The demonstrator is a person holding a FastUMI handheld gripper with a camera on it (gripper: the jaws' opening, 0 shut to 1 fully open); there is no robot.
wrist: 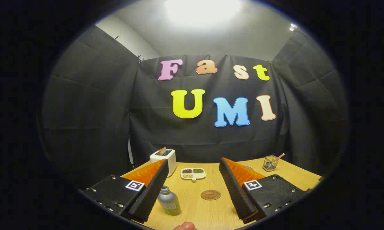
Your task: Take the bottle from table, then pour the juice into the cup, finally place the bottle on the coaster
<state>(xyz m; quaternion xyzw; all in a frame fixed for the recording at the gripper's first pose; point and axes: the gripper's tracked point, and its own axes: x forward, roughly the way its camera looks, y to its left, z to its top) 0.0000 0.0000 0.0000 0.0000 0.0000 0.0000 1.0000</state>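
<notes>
Gaping ridged gripper (192,188) around upright metallic bottle (169,200), round coaster (210,195).

- The gripper (193,187) is held level above the table surface, pointing toward 12 o'clock.
- Its two fingers (152,188) are spread wide apart, one at 10 o'clock, the other at 2 o'clock.
- Nothing is clamped between them.
- A fingertip of the person's hand (185,226) shows at 6 o'clock.

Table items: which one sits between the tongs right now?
The bottle, upright by the left finger of the open tongs. The coaster lies flat further ahead; the toaster, snack tray and wire holder sit beyond.
</notes>
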